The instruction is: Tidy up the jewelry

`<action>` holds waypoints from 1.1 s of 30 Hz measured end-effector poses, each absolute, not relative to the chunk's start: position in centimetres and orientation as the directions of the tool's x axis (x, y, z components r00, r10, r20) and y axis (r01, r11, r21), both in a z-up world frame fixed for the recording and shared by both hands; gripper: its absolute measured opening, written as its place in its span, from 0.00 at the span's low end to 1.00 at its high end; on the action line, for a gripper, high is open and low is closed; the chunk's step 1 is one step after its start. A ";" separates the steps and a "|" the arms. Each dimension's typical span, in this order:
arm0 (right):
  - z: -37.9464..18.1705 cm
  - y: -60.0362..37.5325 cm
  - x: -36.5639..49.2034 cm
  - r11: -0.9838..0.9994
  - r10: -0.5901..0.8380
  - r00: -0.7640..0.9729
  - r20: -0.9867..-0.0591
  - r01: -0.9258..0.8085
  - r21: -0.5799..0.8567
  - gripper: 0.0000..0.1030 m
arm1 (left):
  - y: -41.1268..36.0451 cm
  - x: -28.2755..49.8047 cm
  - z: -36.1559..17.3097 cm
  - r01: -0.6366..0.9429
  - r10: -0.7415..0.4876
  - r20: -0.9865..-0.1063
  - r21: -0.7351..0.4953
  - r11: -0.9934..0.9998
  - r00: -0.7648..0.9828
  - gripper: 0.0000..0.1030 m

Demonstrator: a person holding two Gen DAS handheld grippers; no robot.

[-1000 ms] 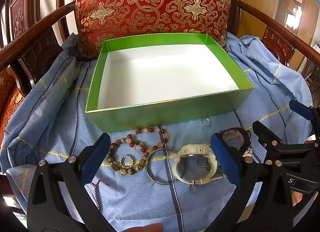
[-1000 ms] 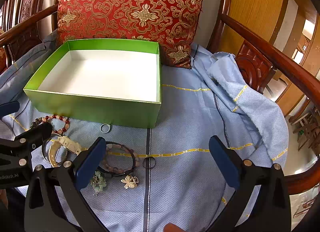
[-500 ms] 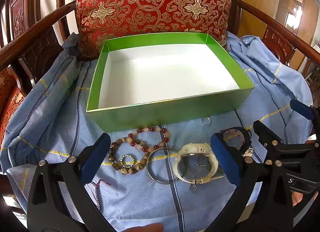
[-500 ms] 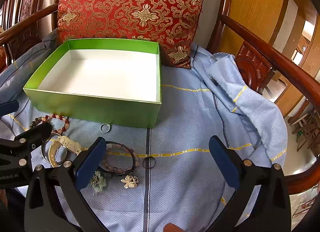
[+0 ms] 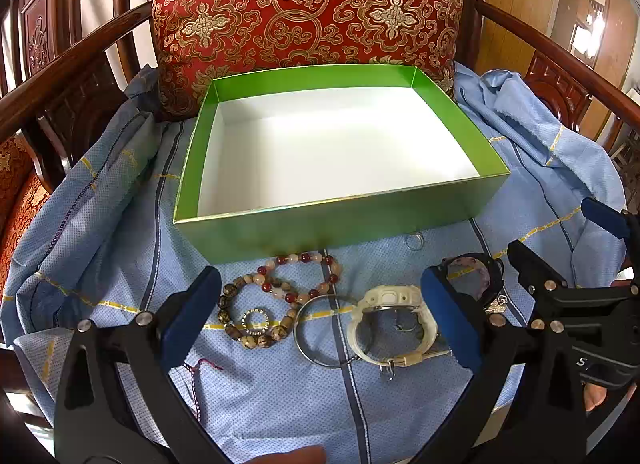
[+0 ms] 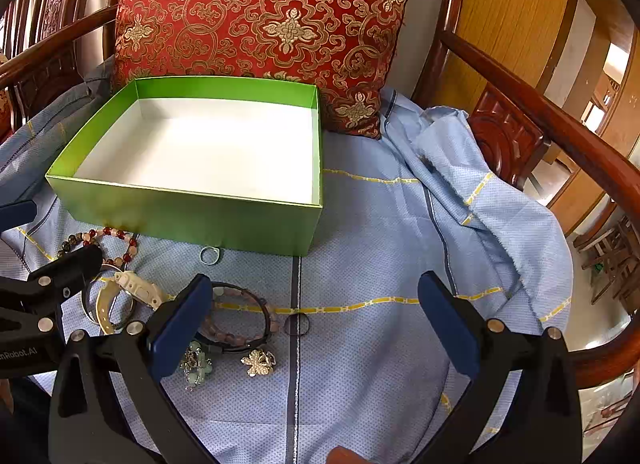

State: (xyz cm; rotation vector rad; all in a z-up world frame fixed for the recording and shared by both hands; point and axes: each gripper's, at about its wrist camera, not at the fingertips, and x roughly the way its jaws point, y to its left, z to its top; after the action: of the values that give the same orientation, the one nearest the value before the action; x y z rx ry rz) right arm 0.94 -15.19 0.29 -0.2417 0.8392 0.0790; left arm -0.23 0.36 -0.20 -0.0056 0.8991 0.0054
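nothing is seen to have moved since the earlier frames: the left gripper (image 5: 320,318) is held spread wide above the beaded bracelets (image 5: 280,296), the metal bangle (image 5: 320,330) and the white watch (image 5: 394,322) on the blue cloth (image 5: 280,396). the right gripper (image 6: 316,322) is likewise held wide apart and empty, with the dark bracelet (image 6: 240,318) and two flower charms (image 6: 258,362) near its left finger. the green box (image 5: 340,223), white inside, is set just behind the jewelry, against the red cushion (image 5: 304,3).

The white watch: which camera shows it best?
The left wrist view: the white watch lies whole on the blue cloth, face and strap visible. In the right wrist view, the left gripper's finger hides part of it.
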 end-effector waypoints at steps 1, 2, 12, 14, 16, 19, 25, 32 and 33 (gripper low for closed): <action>0.3 -15.2 0.9 0.970 -0.026 0.667 -0.745 -0.164 -0.181 0.98 | 0.4 -0.2 -0.2 -0.007 0.003 -0.783 -0.002 1.000 0.623 0.96; 0.3 -15.2 1.0 0.970 -0.027 0.667 -0.745 -0.164 -0.181 0.98 | 0.4 -0.2 -0.2 -0.007 0.002 -0.783 -0.002 1.000 0.622 0.96; 0.3 -15.2 1.0 0.969 -0.026 0.667 -0.745 -0.165 -0.182 0.98 | 0.4 -0.2 -0.2 -0.007 0.003 -0.784 -0.002 1.000 0.621 0.96; 0.3 -15.2 1.0 0.969 -0.027 0.667 -0.745 -0.164 -0.182 0.98 | 0.4 -0.2 -0.2 -0.007 0.004 -0.783 -0.001 1.000 0.621 0.96; 0.3 -15.2 1.0 0.969 -0.027 0.667 -0.745 -0.164 -0.182 0.98 | 0.4 -0.2 -0.2 -0.007 0.003 -0.784 -0.002 1.000 0.621 0.96; 0.2 -15.2 1.0 0.969 -0.027 0.667 -0.745 -0.164 -0.182 0.98 | 0.4 -0.2 -0.2 -0.008 0.004 -0.784 -0.001 1.000 0.621 0.96; 0.2 -15.2 1.0 0.969 -0.028 0.666 -0.745 -0.164 -0.183 0.98 | 0.4 -0.4 -0.4 -0.007 0.007 -0.784 0.003 1.000 0.621 0.96; 0.2 -15.1 1.0 0.969 -0.028 0.666 -0.745 -0.164 -0.184 0.98 | 0.4 -0.5 -0.5 -0.006 0.008 -0.786 0.005 1.000 0.618 0.96; 0.2 -15.2 1.0 0.969 -0.028 0.667 -0.745 -0.165 -0.184 0.98 | 0.4 -0.5 -0.5 -0.007 0.009 -0.786 0.006 1.000 0.618 0.96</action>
State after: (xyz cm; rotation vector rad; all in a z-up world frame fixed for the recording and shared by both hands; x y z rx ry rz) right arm 0.95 -15.16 0.18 -0.2448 0.8397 0.0779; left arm -0.48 0.40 -0.50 0.0024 0.9047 0.0087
